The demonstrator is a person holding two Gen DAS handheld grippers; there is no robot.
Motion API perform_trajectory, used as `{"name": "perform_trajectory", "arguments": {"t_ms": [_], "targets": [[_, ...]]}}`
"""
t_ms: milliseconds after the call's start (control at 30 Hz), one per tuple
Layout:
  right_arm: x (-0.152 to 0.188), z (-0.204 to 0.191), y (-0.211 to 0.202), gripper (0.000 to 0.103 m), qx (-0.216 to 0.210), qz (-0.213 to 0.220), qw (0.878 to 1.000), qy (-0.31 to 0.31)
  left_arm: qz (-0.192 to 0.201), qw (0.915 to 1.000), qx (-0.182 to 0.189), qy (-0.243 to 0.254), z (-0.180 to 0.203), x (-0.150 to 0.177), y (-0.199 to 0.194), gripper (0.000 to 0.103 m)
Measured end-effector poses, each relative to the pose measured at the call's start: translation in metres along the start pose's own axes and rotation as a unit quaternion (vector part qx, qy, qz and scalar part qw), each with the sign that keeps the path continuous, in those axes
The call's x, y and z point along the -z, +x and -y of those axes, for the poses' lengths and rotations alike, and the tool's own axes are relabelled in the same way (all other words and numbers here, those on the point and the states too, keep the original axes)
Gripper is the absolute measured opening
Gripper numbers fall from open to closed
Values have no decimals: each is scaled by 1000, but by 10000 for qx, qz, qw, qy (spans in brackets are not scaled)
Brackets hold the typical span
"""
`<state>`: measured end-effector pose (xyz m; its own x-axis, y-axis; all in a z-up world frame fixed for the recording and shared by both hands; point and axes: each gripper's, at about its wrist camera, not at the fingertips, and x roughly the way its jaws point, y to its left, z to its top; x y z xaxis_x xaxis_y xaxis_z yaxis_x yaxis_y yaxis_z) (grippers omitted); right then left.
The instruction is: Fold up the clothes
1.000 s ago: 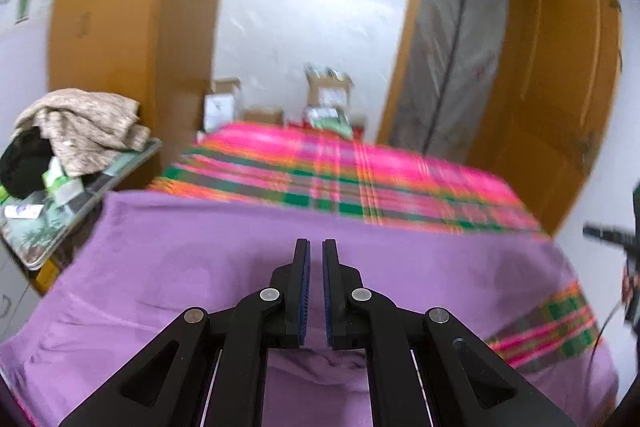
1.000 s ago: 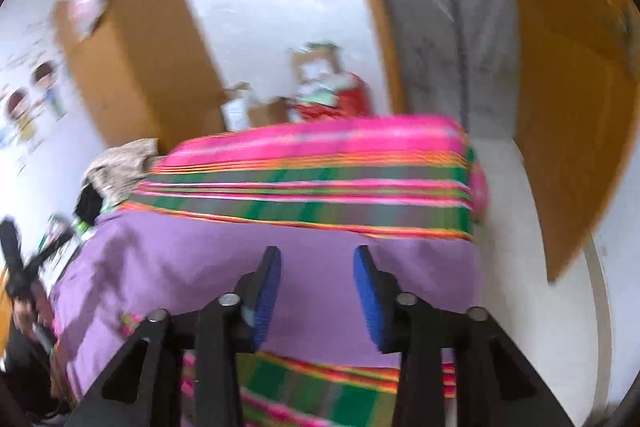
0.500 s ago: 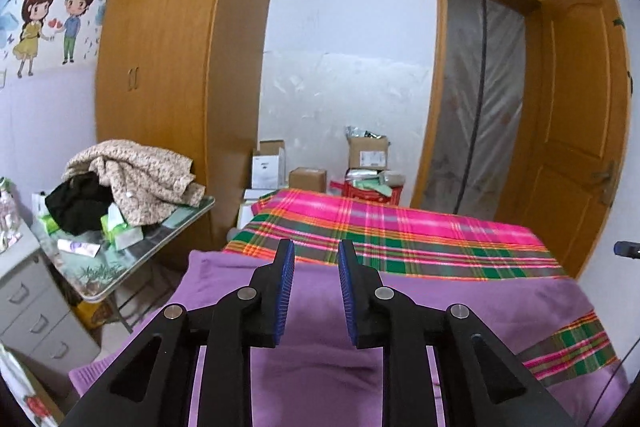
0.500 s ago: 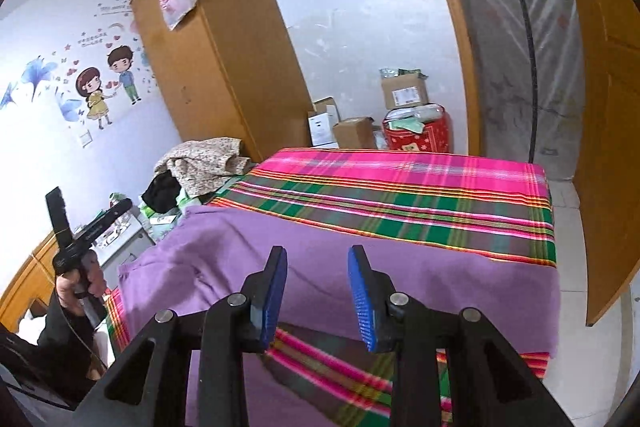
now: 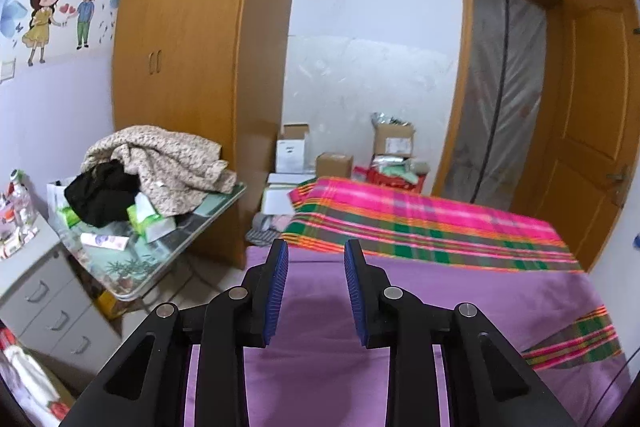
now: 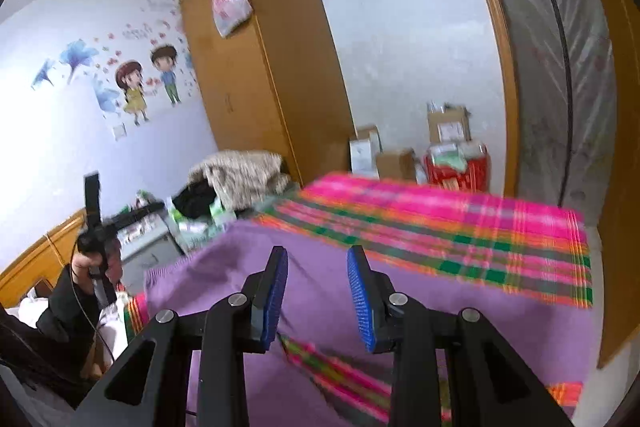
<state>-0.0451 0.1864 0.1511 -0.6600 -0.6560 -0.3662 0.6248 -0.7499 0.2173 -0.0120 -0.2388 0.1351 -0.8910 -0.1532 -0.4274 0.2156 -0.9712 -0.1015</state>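
A purple garment (image 5: 460,311) lies spread flat across the near part of the bed, over a pink and green plaid cover (image 5: 432,223). My left gripper (image 5: 316,251) hangs above its near left part, open, with nothing between the blue pads. In the right wrist view the same purple garment (image 6: 320,267) runs under my right gripper (image 6: 318,257), which is also open and holds nothing. The plaid cover (image 6: 460,223) shows beyond it and in a strip at the near edge. Both grippers sit well clear of the cloth.
A glass side table (image 5: 180,239) left of the bed carries a heap of beige and black clothes (image 5: 160,163). Behind stand a wooden wardrobe (image 5: 200,67), cardboard boxes (image 5: 332,163) and an open door (image 5: 592,131). A hand holding the other gripper (image 6: 94,251) shows at left.
Both grippers have lifted away from the purple garment and tilted up toward the room. The left gripper went from nearly shut to open. The right one stayed open.
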Motion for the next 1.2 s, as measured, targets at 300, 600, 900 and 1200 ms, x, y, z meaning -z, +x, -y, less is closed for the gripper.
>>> {"name": "perform_trajectory", "arguments": {"t_ms": [300,600,900,1200], "targets": [[-13,-15,55,32,-89,-90,9973,-730,-600,9981,-32,158,-32,-7,49,30],[-11,-6,133,32,-226,-1014,9880,-1147,-1251,9907,113,525,-44,-4,123,30],[14,24,226,32,-117,-2033,9677,-1489,-1865,9790,7,823,-56,8,197,30],[32,52,291,32,-259,-2532,9552,-1512,-2171,9741,128,627,-77,23,241,30]]}}
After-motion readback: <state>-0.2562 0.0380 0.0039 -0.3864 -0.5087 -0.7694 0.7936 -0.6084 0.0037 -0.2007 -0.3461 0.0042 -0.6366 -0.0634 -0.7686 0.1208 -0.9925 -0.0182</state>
